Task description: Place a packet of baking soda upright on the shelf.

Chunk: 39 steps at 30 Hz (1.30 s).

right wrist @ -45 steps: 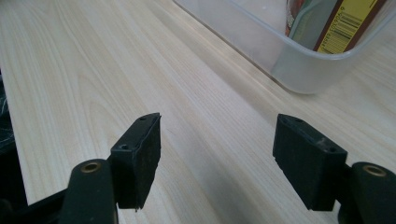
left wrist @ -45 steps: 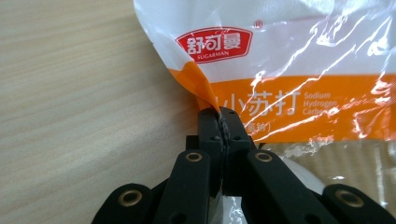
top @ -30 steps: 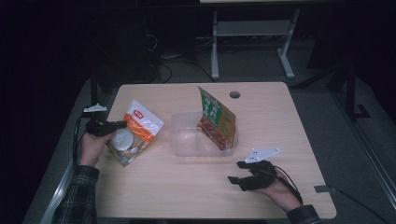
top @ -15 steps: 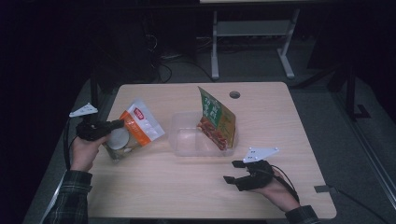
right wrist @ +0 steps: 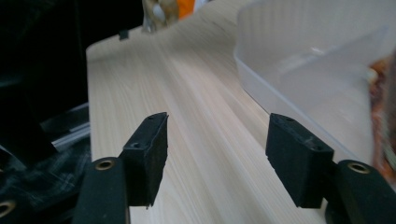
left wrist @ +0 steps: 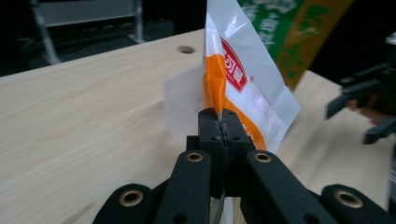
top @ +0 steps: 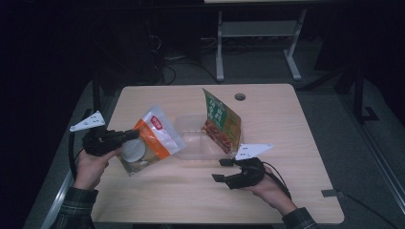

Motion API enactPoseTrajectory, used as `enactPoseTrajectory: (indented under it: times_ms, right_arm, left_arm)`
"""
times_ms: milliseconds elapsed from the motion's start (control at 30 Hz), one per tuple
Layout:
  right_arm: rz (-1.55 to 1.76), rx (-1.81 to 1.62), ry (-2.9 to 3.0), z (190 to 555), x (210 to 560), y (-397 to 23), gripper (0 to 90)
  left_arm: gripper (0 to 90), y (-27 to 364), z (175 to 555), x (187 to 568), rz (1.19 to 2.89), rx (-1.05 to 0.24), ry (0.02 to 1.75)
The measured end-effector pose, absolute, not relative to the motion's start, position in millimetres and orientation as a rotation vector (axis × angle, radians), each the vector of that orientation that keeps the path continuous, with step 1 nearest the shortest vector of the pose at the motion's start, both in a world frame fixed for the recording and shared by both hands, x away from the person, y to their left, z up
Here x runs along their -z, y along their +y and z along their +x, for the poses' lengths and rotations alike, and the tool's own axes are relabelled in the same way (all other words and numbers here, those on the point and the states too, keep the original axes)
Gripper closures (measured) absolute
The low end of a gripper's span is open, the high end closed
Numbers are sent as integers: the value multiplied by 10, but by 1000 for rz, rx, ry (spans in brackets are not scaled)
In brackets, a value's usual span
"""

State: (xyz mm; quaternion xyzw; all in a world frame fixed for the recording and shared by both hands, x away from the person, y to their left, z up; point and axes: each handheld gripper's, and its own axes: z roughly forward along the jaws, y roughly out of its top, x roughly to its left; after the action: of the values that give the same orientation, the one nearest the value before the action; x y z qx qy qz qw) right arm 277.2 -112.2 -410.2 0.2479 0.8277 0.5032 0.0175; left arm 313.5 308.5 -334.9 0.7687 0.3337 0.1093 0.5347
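Resting low over the near right part of the wooden table (top: 286, 124), the right gripper (top: 220, 170) is seen in the high view with its jaws apart and nothing between them; they have just been closing a little. In the right gripper view the bare tabletop is framed between the two black pads (right wrist: 299, 158), and the clear plastic container (right wrist: 317, 70) lies just beyond them to the right.

At the near left edge, the left gripper (top: 134, 135) is clamped on the orange-and-white snack bag (top: 152, 140), which is held tilted and clear of the tabletop. In the left gripper view the jaws are pressed together on a thin edge of the bag (left wrist: 243, 88), which rises upright from the pinch.

Farther in, at the middle of the table, the clear container (top: 191, 138) is touched by the lifted bag's far corner. A green-and-red packet (top: 220, 121) stands tilted at the container's right side. Beyond it, a round cable hole (top: 239, 97) is set near the far edge.
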Motion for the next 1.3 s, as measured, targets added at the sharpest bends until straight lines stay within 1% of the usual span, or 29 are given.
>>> enactPoseTrajectory:
  times_ms: [100,367,567,667,700,733,800,833,900,933,1033,1100,1300]
  right_arm:
    - [748,-1604,2560,2805,4057,-1027,387]
    - [722,-1708,2496,2895,3939,-847,337]
    - [725,-1749,2502,2961,3978,-716,327]
    - [712,-1754,2505,2978,4024,-640,400]
    - [712,-1754,2505,2978,4024,-640,400]
    - [707,-1765,2506,2986,4048,-597,471]
    - [705,-1771,2524,2996,4065,-562,544]
    - [704,-1774,2531,3005,4082,-535,622]
    - [705,-1786,2564,3025,4103,-500,702]
    - [693,-1790,2584,3034,4109,-490,766]
    - [655,-1800,2609,3036,4103,-470,872]
    - [634,-1797,2604,3029,4090,-474,894]
    - [542,-1793,2614,3013,4008,-525,900]
  left_arm:
    - [900,2937,3105,3343,1827,-216,752]
    - [899,2614,3059,3413,1838,-120,672]
    - [899,2455,3046,3490,1835,-67,652]
    - [899,2409,3035,3497,1838,-58,640]
    - [899,2409,3035,3497,1838,-58,640]
    - [899,2402,3031,3498,1838,-56,642]
    - [899,2393,3029,3501,1837,-58,640]
    - [899,2393,3030,3503,1837,-55,640]
    - [899,2395,3032,3510,1841,-52,642]
    - [898,2397,3035,3516,1842,-52,640]
    - [898,2396,3041,3531,1842,-53,643]
    - [897,2400,3043,3541,1836,-48,643]
    - [895,2383,3036,3545,1869,-55,620]
